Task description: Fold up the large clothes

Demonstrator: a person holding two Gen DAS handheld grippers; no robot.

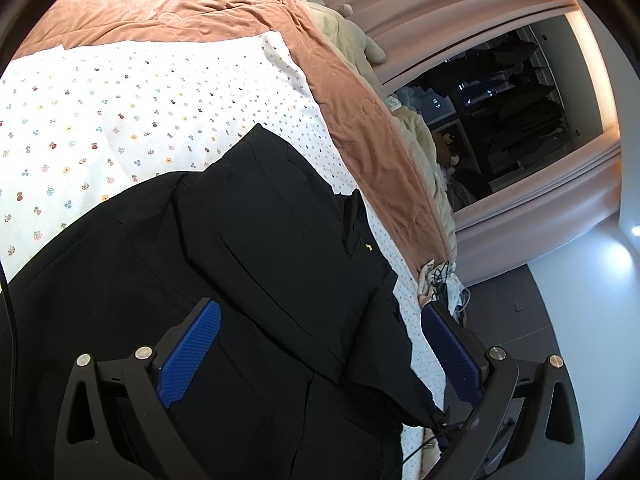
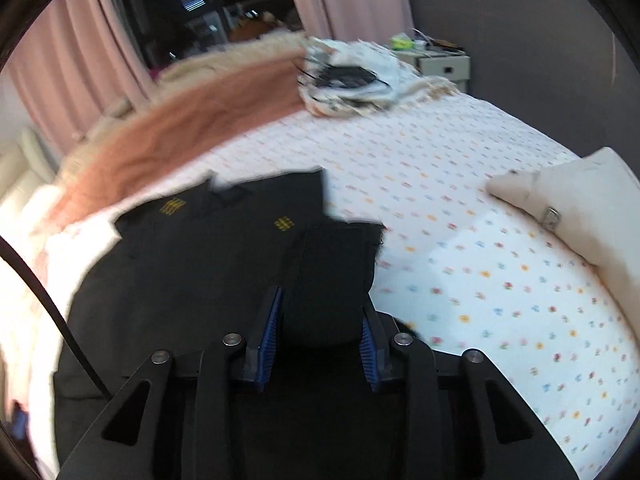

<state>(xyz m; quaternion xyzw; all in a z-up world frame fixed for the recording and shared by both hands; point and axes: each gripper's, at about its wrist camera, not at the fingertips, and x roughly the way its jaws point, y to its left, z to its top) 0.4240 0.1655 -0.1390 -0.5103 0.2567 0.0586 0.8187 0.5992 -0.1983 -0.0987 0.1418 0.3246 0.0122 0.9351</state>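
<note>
A large black garment [image 1: 256, 264] lies partly folded on a white flowered bedsheet [image 1: 120, 120]. My left gripper [image 1: 320, 320] is wide open just above it, its blue pads [image 1: 192, 352] spread apart with nothing between them. In the right wrist view the same black garment [image 2: 200, 248] shows small yellow checked marks. My right gripper [image 2: 320, 312] has its jaws narrowed on a bunched fold of the black cloth [image 2: 332, 264], which fills the gap between the blue pads [image 2: 270, 328]. This view is motion-blurred.
A salmon-pink blanket [image 1: 200, 0] runs along the bed's far side, with cream bedding beyond. Pink curtains [image 1: 460, 8] frame a dark window. A cream pillow [image 2: 580, 200] lies at the right, a pile of white cloth and cables [image 2: 348, 80] at the back, and a nightstand [image 2: 440, 62] beyond.
</note>
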